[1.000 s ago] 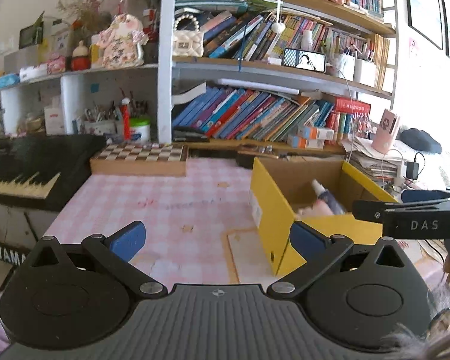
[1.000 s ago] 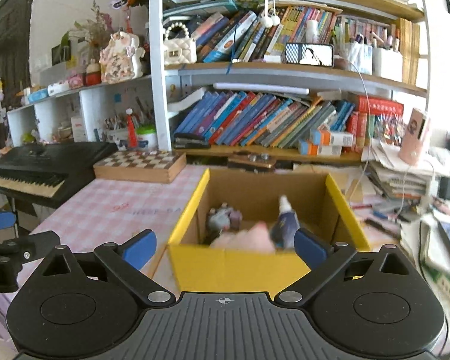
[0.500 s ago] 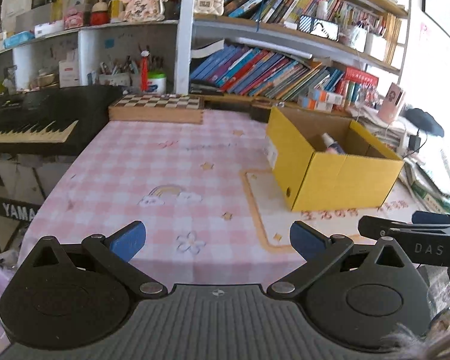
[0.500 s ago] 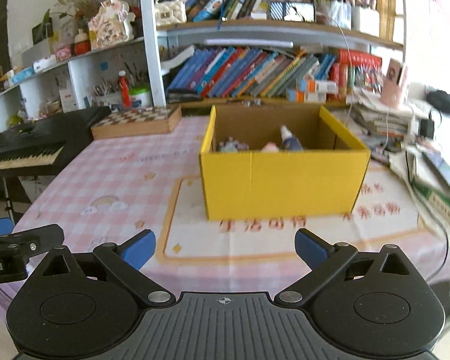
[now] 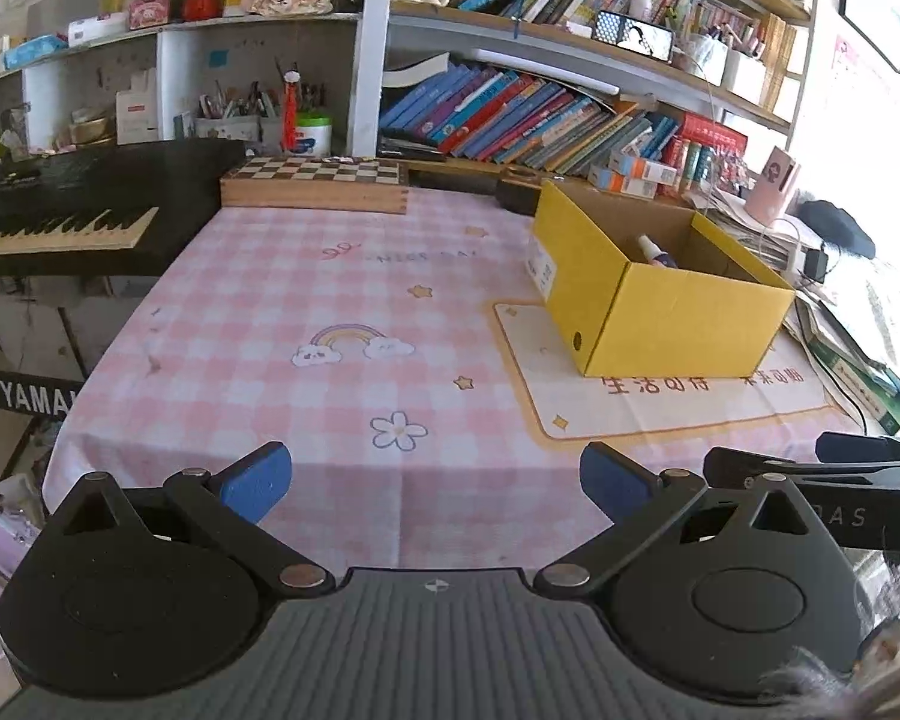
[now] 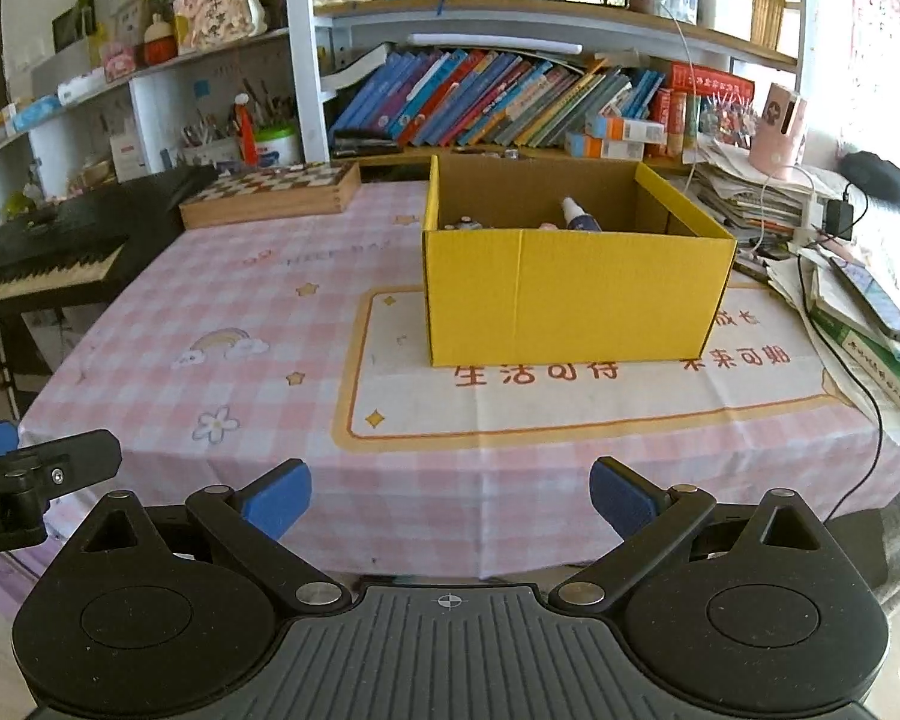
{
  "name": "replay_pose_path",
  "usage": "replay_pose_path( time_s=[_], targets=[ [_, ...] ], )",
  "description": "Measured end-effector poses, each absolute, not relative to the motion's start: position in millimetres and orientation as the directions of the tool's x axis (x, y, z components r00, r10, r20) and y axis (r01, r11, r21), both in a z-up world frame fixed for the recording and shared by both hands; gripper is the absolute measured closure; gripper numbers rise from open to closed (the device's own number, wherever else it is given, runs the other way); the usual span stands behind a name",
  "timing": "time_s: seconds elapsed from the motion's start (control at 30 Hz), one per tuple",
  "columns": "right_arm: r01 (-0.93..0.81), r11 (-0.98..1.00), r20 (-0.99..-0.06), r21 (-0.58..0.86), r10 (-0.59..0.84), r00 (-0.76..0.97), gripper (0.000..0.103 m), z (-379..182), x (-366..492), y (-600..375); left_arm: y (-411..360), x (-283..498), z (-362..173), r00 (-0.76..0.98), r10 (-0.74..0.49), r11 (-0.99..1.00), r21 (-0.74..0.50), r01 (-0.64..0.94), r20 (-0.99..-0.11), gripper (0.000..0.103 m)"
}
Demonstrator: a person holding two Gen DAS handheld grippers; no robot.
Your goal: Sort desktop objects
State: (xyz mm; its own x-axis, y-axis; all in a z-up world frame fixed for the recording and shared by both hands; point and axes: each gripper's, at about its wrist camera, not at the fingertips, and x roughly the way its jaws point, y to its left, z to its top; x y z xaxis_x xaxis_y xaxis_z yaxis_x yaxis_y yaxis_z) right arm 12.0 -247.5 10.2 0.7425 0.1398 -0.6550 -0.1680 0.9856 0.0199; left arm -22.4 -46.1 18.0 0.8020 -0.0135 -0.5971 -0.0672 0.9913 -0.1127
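Pink checked table (image 6: 258, 300) is big and bare in front. On it sits my yellow box (image 6: 570, 294), with a little bottle (image 6: 576, 216) and small things inside. My right gripper (image 6: 450, 495) faces the box and is nearer; my left gripper (image 5: 432, 474) sees it off to the right. Both are wide open and hold nothing.

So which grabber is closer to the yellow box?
Probably right. The right gripper faces the yellow box head-on from the table's near edge; the left gripper sits farther left, the box off to its right.
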Motion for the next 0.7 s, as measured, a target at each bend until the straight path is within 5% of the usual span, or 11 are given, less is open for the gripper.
replay_pose_path(
  time_s=[0.7],
  targets=[
    [-0.151,0.988,-0.662,0.025,0.129,0.738,0.002,9.7,7.3,-242.4,-41.4,-22.8,15.3,0.784,-0.040,0.994,-0.108,-0.035,-0.620,0.000]
  ],
)
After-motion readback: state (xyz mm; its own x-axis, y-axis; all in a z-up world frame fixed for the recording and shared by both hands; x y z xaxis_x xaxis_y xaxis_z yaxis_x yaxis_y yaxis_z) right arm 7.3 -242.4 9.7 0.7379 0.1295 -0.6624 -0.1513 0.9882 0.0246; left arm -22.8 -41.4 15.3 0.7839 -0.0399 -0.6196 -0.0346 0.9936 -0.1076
